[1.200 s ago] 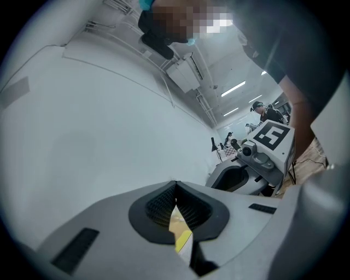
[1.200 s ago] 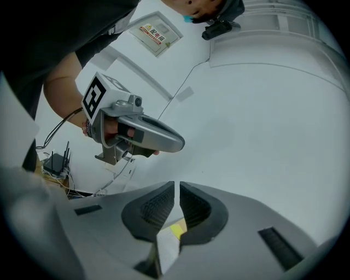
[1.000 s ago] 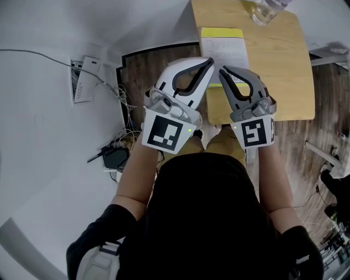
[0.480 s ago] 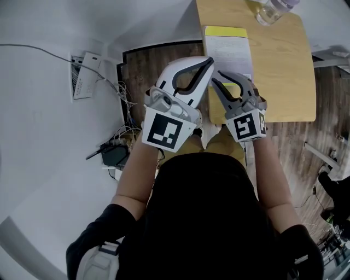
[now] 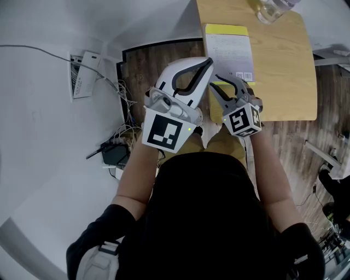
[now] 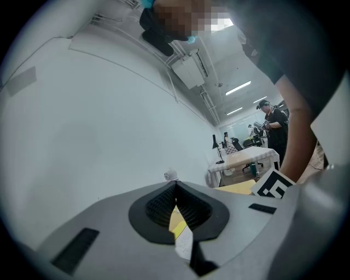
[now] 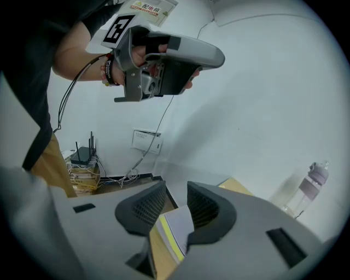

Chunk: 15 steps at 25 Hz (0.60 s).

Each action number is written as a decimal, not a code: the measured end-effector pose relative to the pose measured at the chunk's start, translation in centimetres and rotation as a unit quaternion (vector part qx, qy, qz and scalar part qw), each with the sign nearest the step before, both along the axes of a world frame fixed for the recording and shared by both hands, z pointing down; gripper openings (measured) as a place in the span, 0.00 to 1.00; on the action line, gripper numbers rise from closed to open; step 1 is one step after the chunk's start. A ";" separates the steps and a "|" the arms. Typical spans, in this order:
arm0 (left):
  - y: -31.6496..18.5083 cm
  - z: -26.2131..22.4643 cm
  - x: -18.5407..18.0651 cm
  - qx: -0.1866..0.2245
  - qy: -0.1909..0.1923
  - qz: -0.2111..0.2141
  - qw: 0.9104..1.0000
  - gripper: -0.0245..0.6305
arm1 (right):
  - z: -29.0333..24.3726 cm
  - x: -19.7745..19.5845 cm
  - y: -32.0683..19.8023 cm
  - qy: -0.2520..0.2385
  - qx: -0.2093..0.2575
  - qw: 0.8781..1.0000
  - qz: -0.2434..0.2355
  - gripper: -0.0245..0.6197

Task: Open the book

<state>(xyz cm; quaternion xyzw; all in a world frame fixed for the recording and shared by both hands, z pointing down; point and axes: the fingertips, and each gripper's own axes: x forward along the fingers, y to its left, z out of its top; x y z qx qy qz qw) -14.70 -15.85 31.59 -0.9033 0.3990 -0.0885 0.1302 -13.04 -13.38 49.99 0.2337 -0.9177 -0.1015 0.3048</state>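
The closed book (image 5: 229,52) lies on the wooden table (image 5: 281,65), white-covered with a yellow band at its far end. My right gripper (image 5: 225,83) hangs over the book's near end, tilted down, its jaws opening with nothing between them. In the right gripper view the book (image 7: 176,228) shows through the gap of that gripper (image 7: 176,203), beyond the pads. My left gripper (image 5: 209,61) is held level and higher, to the left of the book, its jaws shut and empty. In the left gripper view the tips (image 6: 175,185) meet, with a strip of the book (image 6: 181,232) showing below them.
A clear plastic bottle (image 5: 270,11) stands at the table's far end, also in the right gripper view (image 7: 310,183). On the floor left of the table lie a router (image 5: 115,157) and tangled cables (image 5: 123,98). A white wall panel (image 5: 82,76) leans nearby.
My right gripper has sunk toward the book's near end and its jaws have parted from shut. The left gripper has stayed where it was.
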 end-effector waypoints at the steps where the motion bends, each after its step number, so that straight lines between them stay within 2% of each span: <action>1: 0.0 0.1 -0.1 -0.001 0.000 -0.001 1.000 0.05 | 0.6 0.1 0.0 0.005 -0.006 1.000 0.001 0.24; 15: -0.1 0.9 -0.7 -0.008 0.000 -0.012 1.000 0.05 | 5.7 0.3 0.2 0.050 -0.054 0.997 0.010 0.24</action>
